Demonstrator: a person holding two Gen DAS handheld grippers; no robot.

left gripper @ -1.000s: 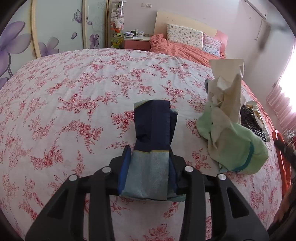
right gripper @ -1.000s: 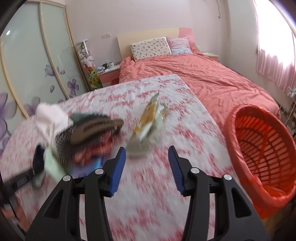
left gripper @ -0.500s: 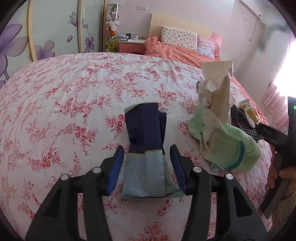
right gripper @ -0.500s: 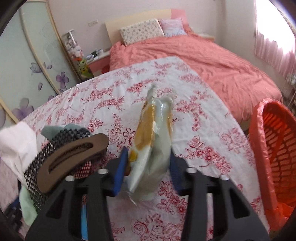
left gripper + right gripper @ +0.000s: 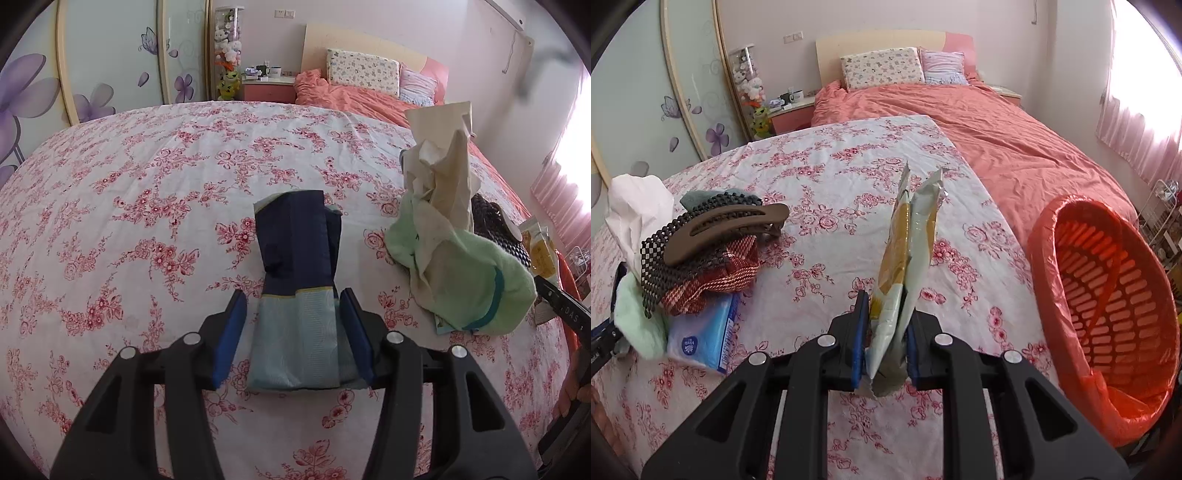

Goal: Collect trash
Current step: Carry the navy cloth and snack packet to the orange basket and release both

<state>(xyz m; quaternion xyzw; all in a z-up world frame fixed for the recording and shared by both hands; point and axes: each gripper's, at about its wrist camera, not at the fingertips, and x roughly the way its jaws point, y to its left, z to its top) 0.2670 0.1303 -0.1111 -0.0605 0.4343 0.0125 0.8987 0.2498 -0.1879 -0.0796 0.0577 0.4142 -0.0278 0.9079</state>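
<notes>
Nearest, the right gripper (image 5: 884, 347) has just been closing and pinches a crumpled yellow-and-white snack wrapper (image 5: 905, 273) upright, ready for the red plastic basket (image 5: 1108, 295) just beside the bed. The left gripper (image 5: 291, 336) stands half open around a flat navy-and-pale-blue packet (image 5: 295, 288) lying on the floral bedspread (image 5: 147, 203), its pads apart from it.

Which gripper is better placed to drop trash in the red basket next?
Right. The right gripper has its jaws closed on the yellow-and-white wrapper, with the red basket just beside it. The left gripper only straddles the blue packet, jaws open.
</notes>
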